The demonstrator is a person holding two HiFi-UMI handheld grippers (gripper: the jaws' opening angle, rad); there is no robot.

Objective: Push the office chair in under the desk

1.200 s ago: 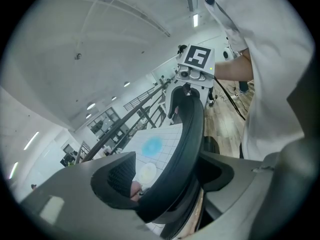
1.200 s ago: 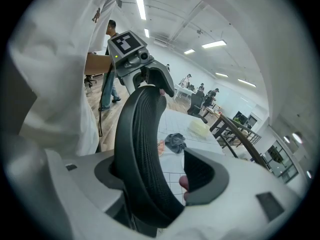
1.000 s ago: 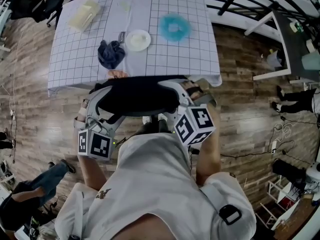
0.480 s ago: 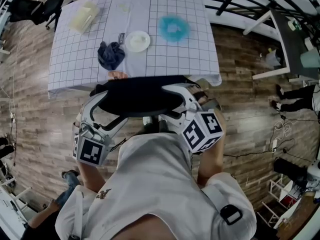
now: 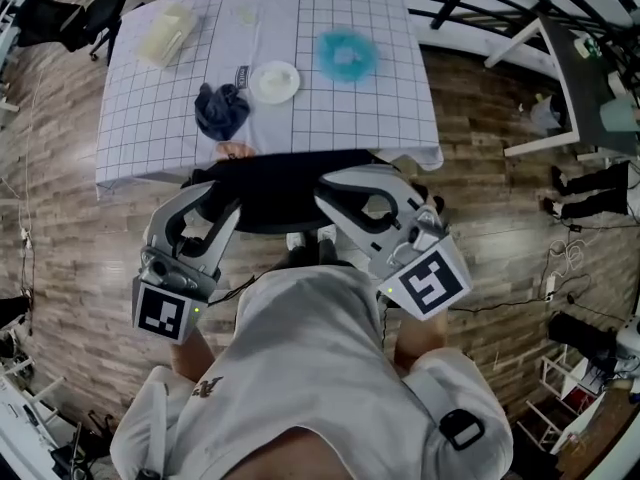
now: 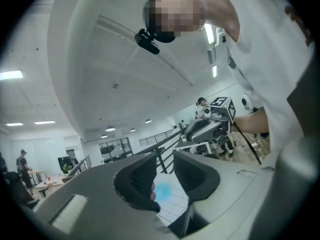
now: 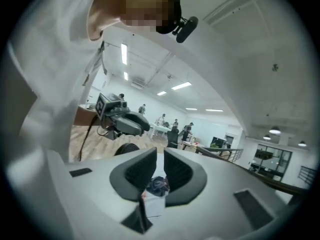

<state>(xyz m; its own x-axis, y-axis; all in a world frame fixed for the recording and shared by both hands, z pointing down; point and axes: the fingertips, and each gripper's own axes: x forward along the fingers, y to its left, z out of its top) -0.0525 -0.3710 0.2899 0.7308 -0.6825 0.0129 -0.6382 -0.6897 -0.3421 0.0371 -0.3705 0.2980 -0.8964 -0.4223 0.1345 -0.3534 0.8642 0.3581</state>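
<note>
The office chair's black backrest [image 5: 275, 193] stands just in front of me, its far edge under the hem of the desk's grid-patterned cloth [image 5: 150, 143]. My left gripper [image 5: 213, 200] lies against the backrest's left end and my right gripper [image 5: 335, 190] against its right end. Both pairs of jaws are closing. In the left gripper view the left gripper [image 6: 165, 176] has a clear gap with only the tabletop showing through it. In the right gripper view the right gripper [image 7: 160, 171] has a narrow slit, with nothing between the pads.
On the desk lie a dark blue cloth [image 5: 221, 108], a white plate [image 5: 275, 80], a fluffy blue ring [image 5: 348, 55] and a pale yellow container [image 5: 168, 30]. Another black chair [image 5: 105, 8] stands far left. A white table [image 5: 560, 78] and a person's legs [image 5: 590, 193] are to the right.
Both grippers have tilted, their marker cubes dropping lower toward me, and their jaws have narrowed. The backrest has barely shifted. The person at lower left has walked out of view.
</note>
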